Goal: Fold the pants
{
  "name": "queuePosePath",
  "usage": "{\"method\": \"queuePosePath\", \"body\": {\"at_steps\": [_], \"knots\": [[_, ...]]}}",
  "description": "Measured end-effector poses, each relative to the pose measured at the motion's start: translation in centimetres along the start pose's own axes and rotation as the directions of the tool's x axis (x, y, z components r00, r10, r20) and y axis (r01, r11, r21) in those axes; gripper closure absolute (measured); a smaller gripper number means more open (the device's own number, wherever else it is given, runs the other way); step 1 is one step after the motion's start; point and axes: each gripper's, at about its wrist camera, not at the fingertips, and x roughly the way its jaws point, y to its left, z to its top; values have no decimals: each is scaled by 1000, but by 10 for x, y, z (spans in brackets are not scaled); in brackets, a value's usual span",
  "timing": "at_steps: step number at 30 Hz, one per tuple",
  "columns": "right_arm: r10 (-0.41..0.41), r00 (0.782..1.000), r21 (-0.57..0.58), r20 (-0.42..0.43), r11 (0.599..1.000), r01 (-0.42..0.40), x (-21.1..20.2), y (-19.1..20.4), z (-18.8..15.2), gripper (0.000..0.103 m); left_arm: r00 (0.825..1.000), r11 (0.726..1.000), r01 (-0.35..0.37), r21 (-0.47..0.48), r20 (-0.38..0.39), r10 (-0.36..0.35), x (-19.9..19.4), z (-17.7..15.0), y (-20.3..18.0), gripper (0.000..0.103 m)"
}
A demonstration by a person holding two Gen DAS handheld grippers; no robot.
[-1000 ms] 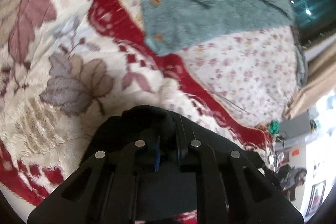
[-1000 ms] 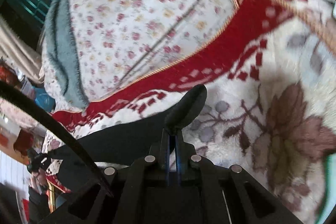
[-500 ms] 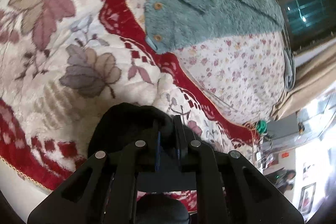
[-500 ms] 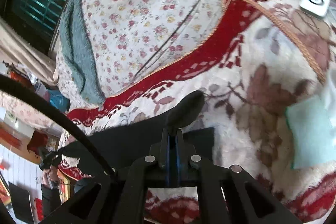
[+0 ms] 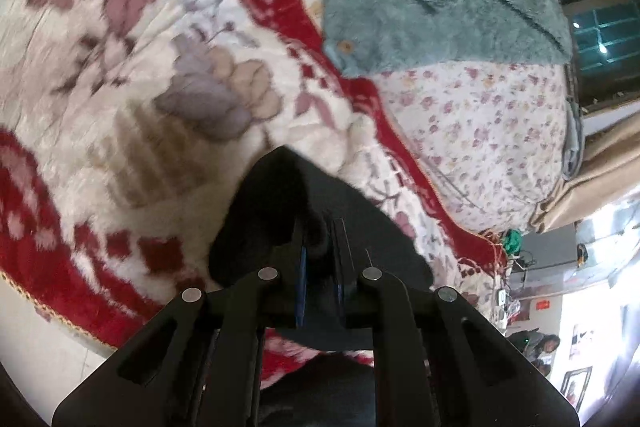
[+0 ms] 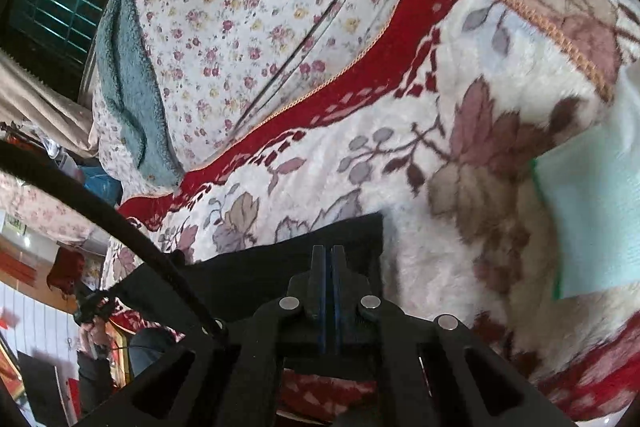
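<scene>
Two grippers, left (image 5: pixel 319 247) and right (image 6: pixel 329 259), each clamp one pair of black pants (image 5: pixel 280 211) over one blanket (image 5: pixel 120 115), near one teal sweater (image 5: pixel 440 11).

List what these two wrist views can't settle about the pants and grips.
- Left wrist: most of the black pants sits behind the left gripper and its frame; fold state unknown.
- Right wrist: right gripper covers the pants edge it pinches; layer count unclear.
- Right wrist: pale green item cut off by the right edge.
- Left wrist: blanket pattern motion-blurred.
</scene>
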Motion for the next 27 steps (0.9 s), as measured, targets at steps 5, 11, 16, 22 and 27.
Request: {"method": "queuePosePath", "body": {"at_steps": [5,11,16,22,27], "knots": [[-232,958,-104,-168,971,217,31,1,-10,94,1000,999,-5,-41,-29,4,10,-15,26,93],[-81,964,-29,-254,997,76,31,-20,-21,68,998,997,1,-77,-56,-5,22,-25,44,93],[-79,977,-43,-197,997,72,38,-16,-6,68,998,996,5,-92,-56,-10,25,-27,46,93],[-72,964,-45,-257,997,62,74,-15,11,92,998,995,15,-100,-54,-20,25,-25,47,93],[-97,978,-105,-185,991,79,65,1,22,96,999,996,6,-86,-45,-10,24,-25,44,93]]}}
